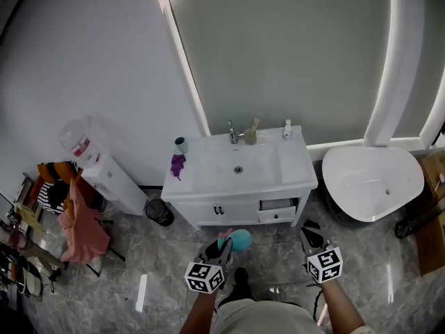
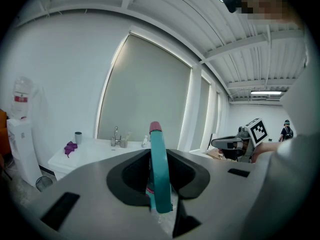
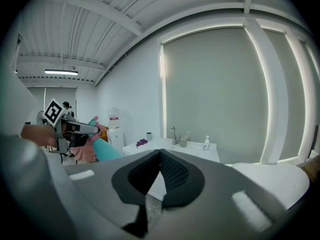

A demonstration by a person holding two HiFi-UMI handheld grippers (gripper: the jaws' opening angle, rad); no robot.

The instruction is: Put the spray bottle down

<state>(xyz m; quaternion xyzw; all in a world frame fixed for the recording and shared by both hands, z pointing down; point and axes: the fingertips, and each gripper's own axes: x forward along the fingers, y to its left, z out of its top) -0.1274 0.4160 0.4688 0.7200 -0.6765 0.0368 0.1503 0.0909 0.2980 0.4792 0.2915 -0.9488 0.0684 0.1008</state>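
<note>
the teal spray bottle is in your left gripper, whose jaws are clenched on it from both sides. its pink tip sticks up past the jaws in the left gripper view. in the head view the bottle is in the air over the grey marble floor, just in front of the white sink cabinet, and rests on nothing.

your right gripper is off to the right of it, well apart. its jaws are pressed together with nothing between them.

on the cabinet top ahead of you there is a tap behind the basin, a soap bottle at the back right, and a cup with a purple cloth just beside it on the left. a drawer on the cabinet's right side is slightly pulled out.

a small black bin stands on the floor at the cabinet's left corner. a water cooler stands further left against the wall, and a clothes rack is near it. a white tub sits to the right of the cabinet.
</note>
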